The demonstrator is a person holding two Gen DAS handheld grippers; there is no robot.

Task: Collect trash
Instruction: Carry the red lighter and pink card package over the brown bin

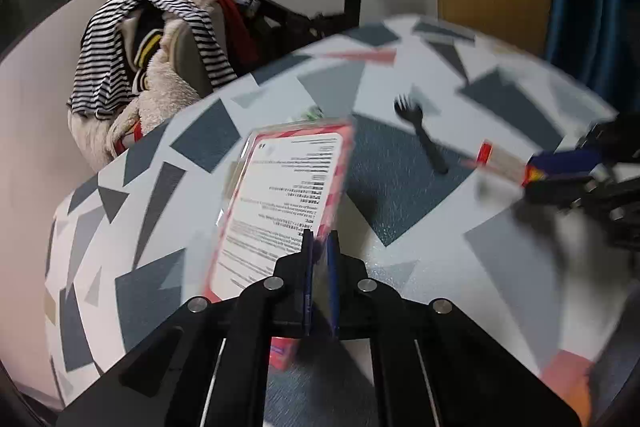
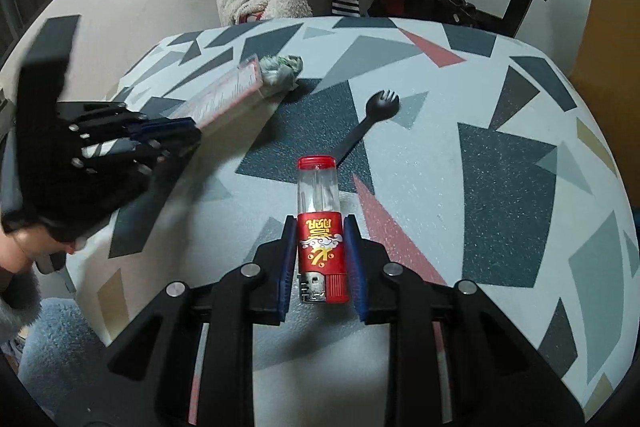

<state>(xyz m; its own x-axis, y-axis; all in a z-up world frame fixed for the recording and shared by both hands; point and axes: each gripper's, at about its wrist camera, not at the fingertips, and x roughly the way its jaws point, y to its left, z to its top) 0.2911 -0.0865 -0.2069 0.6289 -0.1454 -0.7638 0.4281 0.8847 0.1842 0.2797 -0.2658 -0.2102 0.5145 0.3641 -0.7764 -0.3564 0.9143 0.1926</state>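
With each hand-held gripper clamped, left on the flat packet, right on the lighter, you lift both level, clear of the spork ahead.

Dim indoor light, strong fisheye bending at edges, motion blur throughout

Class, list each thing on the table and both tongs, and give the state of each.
Left tongs: shut on packet.
Packet: held, tilted.
Right tongs: shut on lighter.
Lighter: held.
Black spork: lying flat, untouched.
Crumpled wrapper: lying on table.
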